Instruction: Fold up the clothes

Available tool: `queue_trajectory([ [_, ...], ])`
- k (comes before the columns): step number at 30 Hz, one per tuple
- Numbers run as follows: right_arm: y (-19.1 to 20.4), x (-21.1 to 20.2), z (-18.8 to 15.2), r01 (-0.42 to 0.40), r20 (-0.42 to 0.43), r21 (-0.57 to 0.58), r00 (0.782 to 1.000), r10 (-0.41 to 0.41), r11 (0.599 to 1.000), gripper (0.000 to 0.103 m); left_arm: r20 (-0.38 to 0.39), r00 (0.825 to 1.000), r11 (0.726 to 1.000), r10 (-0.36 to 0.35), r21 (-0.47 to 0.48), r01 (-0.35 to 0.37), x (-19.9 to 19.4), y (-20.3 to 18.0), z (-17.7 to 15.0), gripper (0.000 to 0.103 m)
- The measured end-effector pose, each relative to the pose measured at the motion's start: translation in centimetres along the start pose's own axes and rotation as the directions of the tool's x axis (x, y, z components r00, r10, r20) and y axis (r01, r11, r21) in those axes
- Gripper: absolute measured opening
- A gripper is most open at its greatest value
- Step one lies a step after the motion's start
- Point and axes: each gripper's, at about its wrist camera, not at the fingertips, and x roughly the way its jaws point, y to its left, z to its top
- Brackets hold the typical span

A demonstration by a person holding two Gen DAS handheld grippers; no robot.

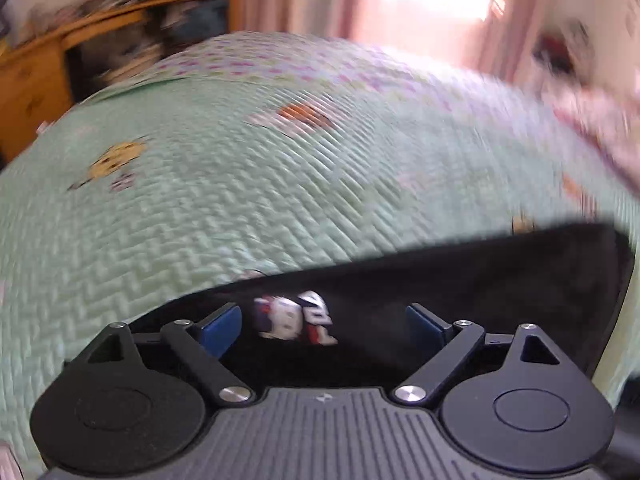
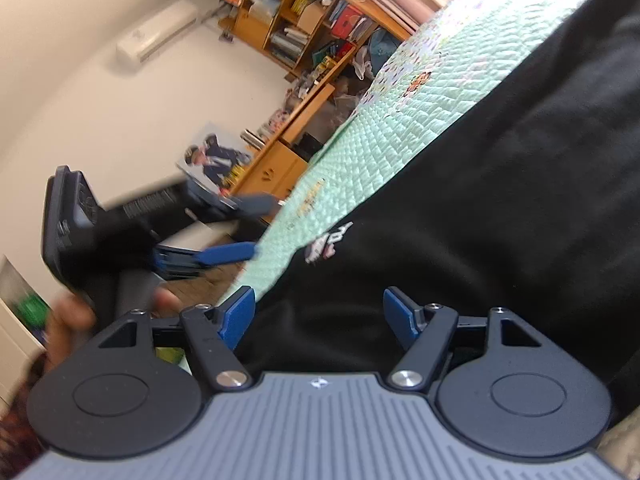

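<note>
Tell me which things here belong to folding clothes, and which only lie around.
For the job:
black garment
left gripper, open
right gripper, open
green quilted bedspread it lies on

Only lying about:
wooden bookshelf
air conditioner
propped picture

A bed (image 1: 240, 200) covered by a pale green quilted spread is seen ahead of the left gripper (image 1: 320, 326); a black garment (image 1: 480, 280) is laid flat on it, directly beneath the jaws.
</note>
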Motion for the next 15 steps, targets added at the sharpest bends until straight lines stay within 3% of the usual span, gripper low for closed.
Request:
queue_trajectory([
  [2, -0.4, -1.0, 0.3, -0.008, 0.041, 0.063, 0.999, 0.005, 0.998, 0.072, -0.065, 0.996, 0.998, 0.062, 0.014, -0.061, 2.9, -0.5, -0.8, 0.09],
  [4, -0.5, -2.7, 0.7, 0.034, 0.131, 0.096, 0.99, -0.047, 0.995, 0.072, -0.081, 0.993, 0.996, 0.08, -0.024, -0.083, 4.2, 0.0, -1.8, 0.098],
  [5, -0.3, -3.8, 1.0, 0.085, 0.192, 0.092, 0.976, -0.102, 0.992, 0.072, -0.077, 0.992, 0.995, 0.095, -0.024, -0.097, 4.4, 0.0, -2.4, 0.097],
  [7, 0.4, -6.0, 1.6, 0.205, 0.313, 0.068, 0.925, -0.216, 0.976, 0.072, -0.009, 0.994, 0.994, 0.113, -0.002, -0.113, 2.7, -1.4, -3.4, 0.089],
  [9, 1.2, -7.5, 1.7, 0.35, 0.412, 0.068, 0.843, -0.346, 0.934, 0.077, 0.072, 0.993, 0.995, 0.097, 0.012, -0.098, 0.6, -3.2, -4.5, 0.086],
  [11, 1.7, -8.5, 1.5, 0.472, 0.479, 0.108, 0.747, -0.462, 0.875, 0.091, 0.121, 0.993, 1.0, 0.003, 0.017, -0.005, -1.6, -5.2, -5.9, 0.09],
  [14, 1.2, -9.6, 1.3, 0.5, 0.523, 0.178, 0.682, -0.512, 0.848, 0.091, 0.118, 0.987, 0.994, -0.105, -0.03, 0.109, -3.5, -7.1, -8.1, 0.094],
  [15, 1.0, -10.1, 1.4, 0.487, 0.531, 0.203, 0.675, -0.513, 0.85, 0.091, 0.12, 0.983, 0.988, -0.136, -0.058, 0.144, -4.0, -7.2, -8.8, 0.094],
])
